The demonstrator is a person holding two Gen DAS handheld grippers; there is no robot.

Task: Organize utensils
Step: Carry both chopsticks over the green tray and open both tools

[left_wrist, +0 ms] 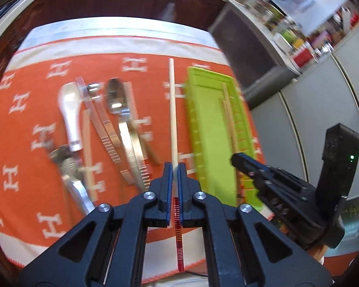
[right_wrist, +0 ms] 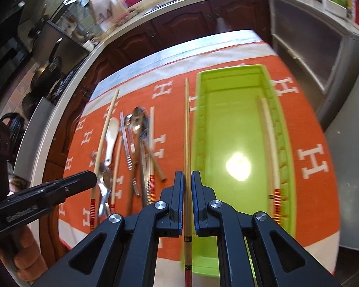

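both grippers (left_wrist: 174, 167) (right_wrist: 186, 175) clamp chopsticks (left_wrist: 172, 110) (right_wrist: 186, 129)

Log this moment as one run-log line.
left gripper: shut on chopstick | right gripper: shut on brown chopstick | green tray: holds chopsticks

The heap of cutlery (left_wrist: 103, 129) is smeared by motion blur, so single pieces are hard to separate; shelf clutter (left_wrist: 306, 40) is perhaps jars, too blurred to name.

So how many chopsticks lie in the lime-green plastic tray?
2: a pale wooden chopstick and a thinner darker one beside it, both along the lime-green plastic tray's right wall. The right gripper hides part of the tray's near end.
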